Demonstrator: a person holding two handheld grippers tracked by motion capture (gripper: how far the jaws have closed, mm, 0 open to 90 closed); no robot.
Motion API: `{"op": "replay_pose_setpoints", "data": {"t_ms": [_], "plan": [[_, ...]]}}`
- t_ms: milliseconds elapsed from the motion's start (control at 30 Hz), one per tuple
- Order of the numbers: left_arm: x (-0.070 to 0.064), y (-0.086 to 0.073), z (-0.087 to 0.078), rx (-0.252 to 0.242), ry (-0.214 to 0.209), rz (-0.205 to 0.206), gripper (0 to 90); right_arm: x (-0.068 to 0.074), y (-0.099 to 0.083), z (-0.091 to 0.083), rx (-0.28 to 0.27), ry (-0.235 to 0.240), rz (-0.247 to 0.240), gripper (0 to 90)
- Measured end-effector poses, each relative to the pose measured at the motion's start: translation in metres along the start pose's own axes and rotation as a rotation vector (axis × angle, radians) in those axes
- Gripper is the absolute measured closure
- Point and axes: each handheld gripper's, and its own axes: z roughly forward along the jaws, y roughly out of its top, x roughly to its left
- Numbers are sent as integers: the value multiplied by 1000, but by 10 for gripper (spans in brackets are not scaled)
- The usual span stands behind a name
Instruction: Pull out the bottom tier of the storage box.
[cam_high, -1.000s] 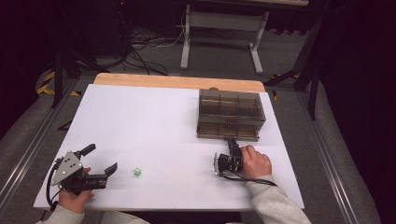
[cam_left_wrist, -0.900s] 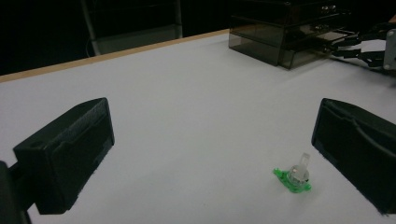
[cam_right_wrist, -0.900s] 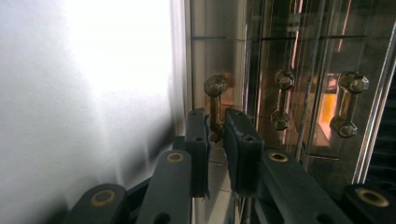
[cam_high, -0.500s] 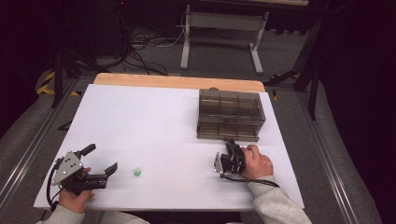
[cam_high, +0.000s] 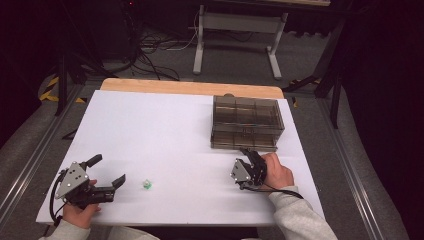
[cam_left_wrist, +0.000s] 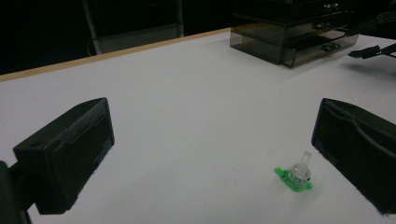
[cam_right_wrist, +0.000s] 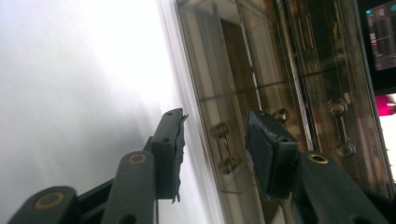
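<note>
My right claw (cam_right_wrist: 212, 140) stood part open, its two black jaws set either side of a small metal drawer handle (cam_right_wrist: 223, 149) on the front of the smoked acrylic drawer organizer (cam_high: 247, 121). Pads not yet touching the handle, as far as the right gripper view showed. From the high view, right claw (cam_high: 248, 170) sat low on the worktop (cam_high: 165, 130), just in front of the organizer's bottom drawer, my hand (cam_high: 276, 172) behind it.

Handling, by my judgement: the handle was thin, hard and smooth, likely slippery under the pads, so take it across its bar at the middle and pull straight out. The organizer looked light and rigid; it might slide toward me rather than let the drawer run. Acrylic scratches and cracks, so no hard squeeze on the wall.

Left claw (cam_high: 106, 172) lay wide open near the front left corner of the worktop, holding nothing. Just ahead of it, between the jaws' line, stood a small green-based part with a clear top (cam_left_wrist: 297, 175), upright, apart from both pads. In the high view it was a green speck (cam_high: 146, 184), well apart from the organizer. Tiny, light, probably easy to knock over; grip low on the base.

No readable writing or labels on organizer, claws or worktop.
</note>
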Motion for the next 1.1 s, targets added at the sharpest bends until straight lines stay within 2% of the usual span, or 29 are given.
{"op": "replay_pose_setpoints", "data": {"t_ms": [33, 67, 100, 267, 333, 367, 433, 467, 567, 633, 667, 700, 767, 900, 933, 1000, 1100], "plan": [[0, 0, 0, 1, 1, 0, 3, -3, 0, -1, -27, -11, 42, 552], [0, 0, 0, 1, 3, 1, 3, -5, 0, -3, -33, 37, 33, 548], [0, 0, -1, 2, 4, 0, 2, -6, -1, -4, -47, 36, 55, 538], [0, -1, -3, 1, 11, -1, 3, -16, -3, -9, -126, 114, 126, 447], [0, -1, -3, 3, 10, -2, 3, -20, -4, -10, -167, 138, 186, 408], [0, -1, -4, 4, 13, 1, 3, -25, -5, -11, -194, 167, 213, 400], [0, -2, -4, 0, 15, -1, 3, -31, -6, -12, -212, 200, 258, 375], [0, -2, -4, 0, 15, -1, 3, -31, -6, -12, -212, 200, 258, 375], [0, -1, -6, 1, 16, 1, 3, -40, -10, -14, -240, 234, 331, 366], [0, -1, -6, 1, 16, 0, 3, -44, -12, -15, -250, 246, 354, 366], [0, -1, -5, 0, 15, 0, 3, -49, -15, -15, -260, 277, 377, 366], [0, -1, -5, -3, 13, 2, 3, -50, -15, -16, -261, 288, 395, 365], [-1, -1, -5, -1, 13, 4, 3, -54, -15, -16, -252, 314, 388, 365], [0, -1, -5, -2, 13, 5, 3, -59, -12, -17, -231, 330, 359, 367], [0, -1, -5, -2, 13, 4, 3, -61, -10, -17, -228, 350, 363, 367], [0, -1, -5, -2, 12, 5, 3, -62, -10, -16, -227, 359, 360, 367], [0, -1, -5, -3, 11, 5, 3, -68, -7, -13, -204, 415, 366, 341]]}}
